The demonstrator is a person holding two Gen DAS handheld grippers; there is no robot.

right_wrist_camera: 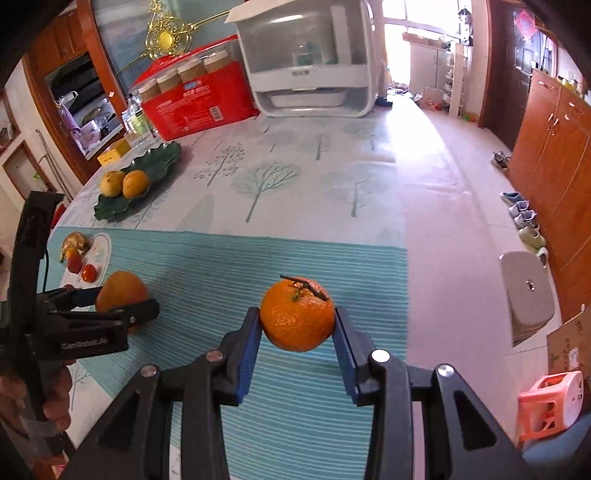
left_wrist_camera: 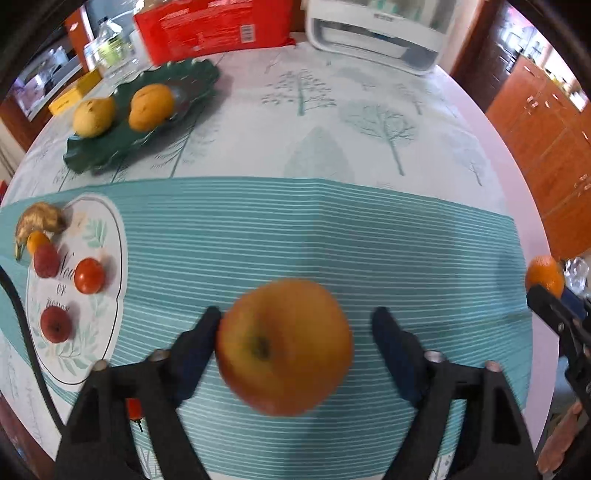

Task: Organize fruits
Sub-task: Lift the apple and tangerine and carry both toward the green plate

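My left gripper [left_wrist_camera: 297, 326] is open around a large orange-red apple [left_wrist_camera: 284, 345] on the teal striped mat [left_wrist_camera: 332, 229]; its left finger touches the apple, the right finger stands apart. My right gripper [right_wrist_camera: 297, 325] is shut on a tangerine [right_wrist_camera: 297, 314] with a stem twig, held above the mat [right_wrist_camera: 280, 258]. The tangerine also shows at the right edge of the left wrist view [left_wrist_camera: 545, 275]. A green leaf-shaped plate [left_wrist_camera: 147, 118] at the far left holds a pear [left_wrist_camera: 94, 116] and an orange [left_wrist_camera: 151, 107]. A white oval plate [left_wrist_camera: 99, 229] holds small red fruits and a browned banana [left_wrist_camera: 38, 221].
A red box [left_wrist_camera: 214, 26] and a white plastic container [left_wrist_camera: 376, 33] stand at the table's far edge. A yellow box [left_wrist_camera: 74, 94] and a jar [left_wrist_camera: 107, 48] stand far left. The table's right edge [left_wrist_camera: 524, 206] drops to the floor, with a grey stool [right_wrist_camera: 528, 295] beyond.
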